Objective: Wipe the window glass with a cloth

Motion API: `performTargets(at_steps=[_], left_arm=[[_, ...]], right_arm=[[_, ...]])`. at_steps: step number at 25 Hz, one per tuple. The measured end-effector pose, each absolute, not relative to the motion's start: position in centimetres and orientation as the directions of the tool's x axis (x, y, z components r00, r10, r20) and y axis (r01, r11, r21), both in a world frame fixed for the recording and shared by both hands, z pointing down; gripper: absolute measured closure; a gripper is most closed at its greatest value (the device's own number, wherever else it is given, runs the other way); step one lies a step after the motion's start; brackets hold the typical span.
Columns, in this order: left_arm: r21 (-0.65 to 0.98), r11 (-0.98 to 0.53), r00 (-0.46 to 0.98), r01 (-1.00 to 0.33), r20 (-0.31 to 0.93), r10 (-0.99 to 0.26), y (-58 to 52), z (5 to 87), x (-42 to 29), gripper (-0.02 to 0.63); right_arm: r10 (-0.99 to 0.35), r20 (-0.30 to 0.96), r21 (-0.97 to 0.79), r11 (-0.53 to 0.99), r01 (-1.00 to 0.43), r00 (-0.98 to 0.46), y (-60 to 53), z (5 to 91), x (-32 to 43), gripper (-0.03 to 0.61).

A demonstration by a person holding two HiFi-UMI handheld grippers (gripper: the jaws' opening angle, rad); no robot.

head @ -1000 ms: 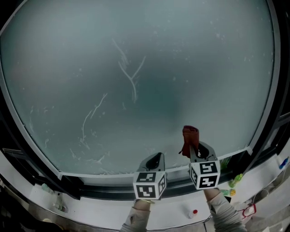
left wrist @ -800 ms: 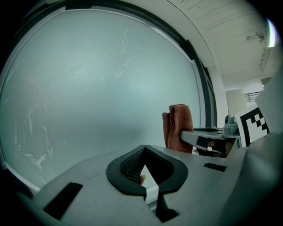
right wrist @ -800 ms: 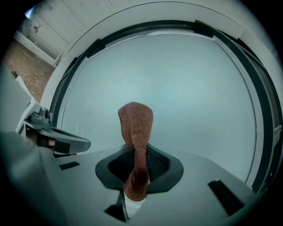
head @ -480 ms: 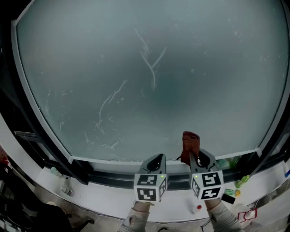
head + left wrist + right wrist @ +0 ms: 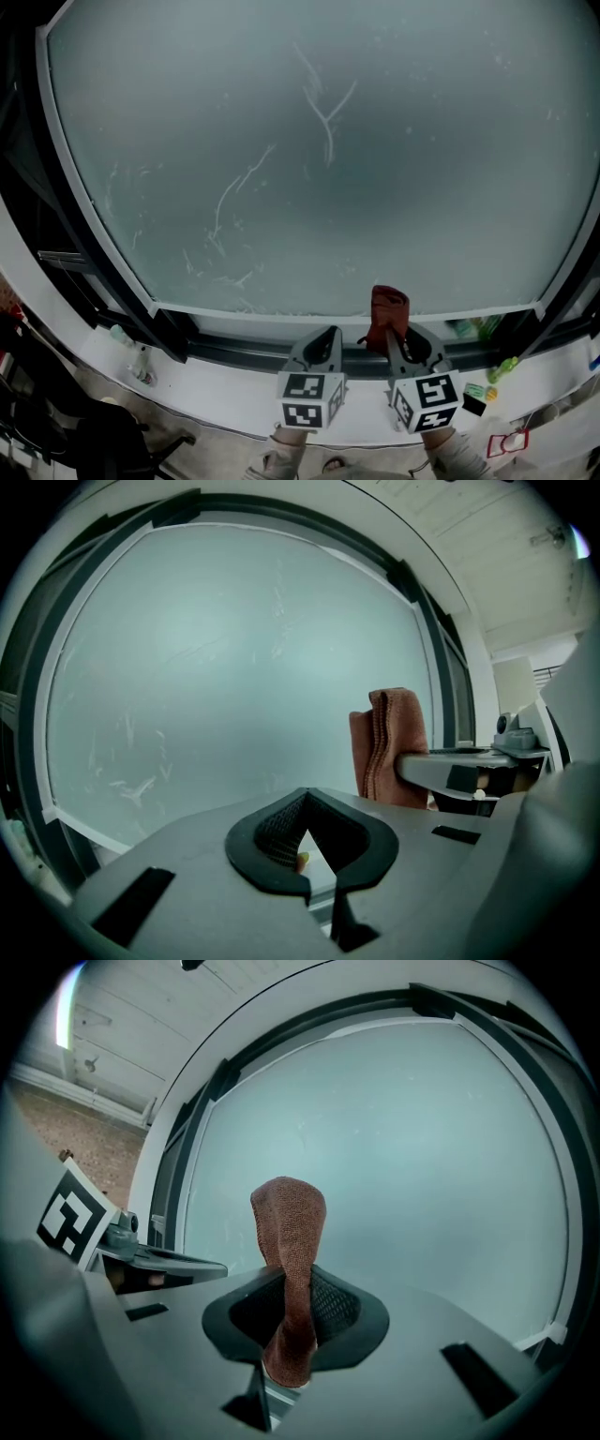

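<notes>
Right gripper (image 5: 295, 1321): jaws pinching rust-brown woven cloth (image 5: 289, 1232). Cloth folded, stands upright above jaws, short end hanging below them. In head view, right gripper (image 5: 396, 334) holds cloth (image 5: 388, 312) level with lower edge of large frosted window glass (image 5: 328, 141); contact with glass cannot be told.

Left gripper (image 5: 309, 846): jaws pressed together, nothing between. It sits just left of right gripper, apart from it.

Glass fills view ahead of both grippers, with thin white streaks (image 5: 323, 112) up and left of them. White sill (image 5: 225, 398) lies below left gripper (image 5: 323, 343).
</notes>
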State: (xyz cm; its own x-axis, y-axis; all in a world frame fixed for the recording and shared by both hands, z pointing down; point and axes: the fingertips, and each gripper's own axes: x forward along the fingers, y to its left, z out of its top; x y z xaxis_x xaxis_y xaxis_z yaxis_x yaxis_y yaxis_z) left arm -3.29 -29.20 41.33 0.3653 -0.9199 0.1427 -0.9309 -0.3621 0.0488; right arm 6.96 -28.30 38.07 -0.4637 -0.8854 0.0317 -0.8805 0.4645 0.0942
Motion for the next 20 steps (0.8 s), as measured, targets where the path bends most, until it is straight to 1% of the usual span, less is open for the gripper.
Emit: performTargets(at_steps=[9, 20], left_arm=[[0.082, -0.369, 0.377, -0.926, 0.121, -0.918, -26.9, 41.6, -3.1, 0.609], [0.067, -0.392, 0.397, -0.918, 0.112, -0.911, -27.2, 41.0, -2.3, 0.609]], right_arm=[[-0.884, 0.033, 0.060, 0.468, -0.882, -0.466, -25.5, 39.2, 6.8, 0.529], [-0.887, -0.001, 0.048, 0.462, -0.886, -0.463, -25.3, 38.1, 7.4, 0.529]])
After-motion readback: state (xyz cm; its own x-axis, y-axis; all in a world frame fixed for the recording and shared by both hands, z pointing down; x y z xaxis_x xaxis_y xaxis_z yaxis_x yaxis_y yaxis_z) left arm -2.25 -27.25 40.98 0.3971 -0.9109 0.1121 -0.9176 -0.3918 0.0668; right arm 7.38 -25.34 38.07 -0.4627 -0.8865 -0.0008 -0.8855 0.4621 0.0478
